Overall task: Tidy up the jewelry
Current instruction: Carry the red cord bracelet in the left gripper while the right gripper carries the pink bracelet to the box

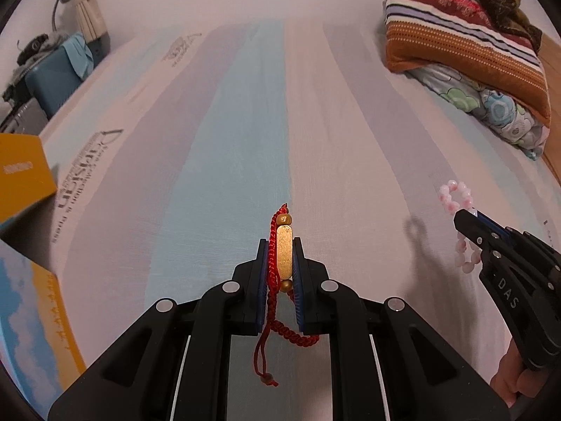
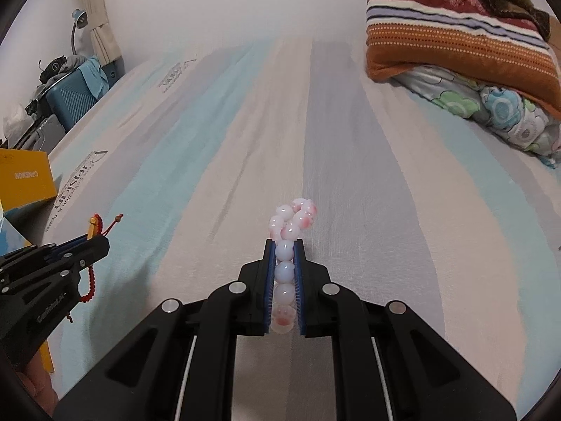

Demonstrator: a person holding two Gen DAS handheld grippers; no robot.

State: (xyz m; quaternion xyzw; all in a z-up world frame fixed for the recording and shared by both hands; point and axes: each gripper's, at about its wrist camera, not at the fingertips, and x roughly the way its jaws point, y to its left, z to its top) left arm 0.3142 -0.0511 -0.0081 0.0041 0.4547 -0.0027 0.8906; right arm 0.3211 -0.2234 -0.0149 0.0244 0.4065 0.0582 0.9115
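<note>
Red cord bracelet (image 1: 277,280) (gold bar) pinched in left tool (image 1: 280,245), pink bead bracelet (image 2: 291,231) clamped in right tool (image 2: 284,245)

Beneath my jaws: a bed sheet (image 1: 245,133) in pale blue, grey and pink stripes with printed lettering along its left edge. Far right: a folded striped blanket (image 1: 463,49) in orange, red and white, stacked on a floral quilt (image 1: 491,108). Left edge: a yellow box (image 2: 24,179). Beyond the bed, by the wall: a teal suitcase (image 2: 70,100), a cream curtain (image 1: 89,10), a desk lamp (image 2: 79,21).
</note>
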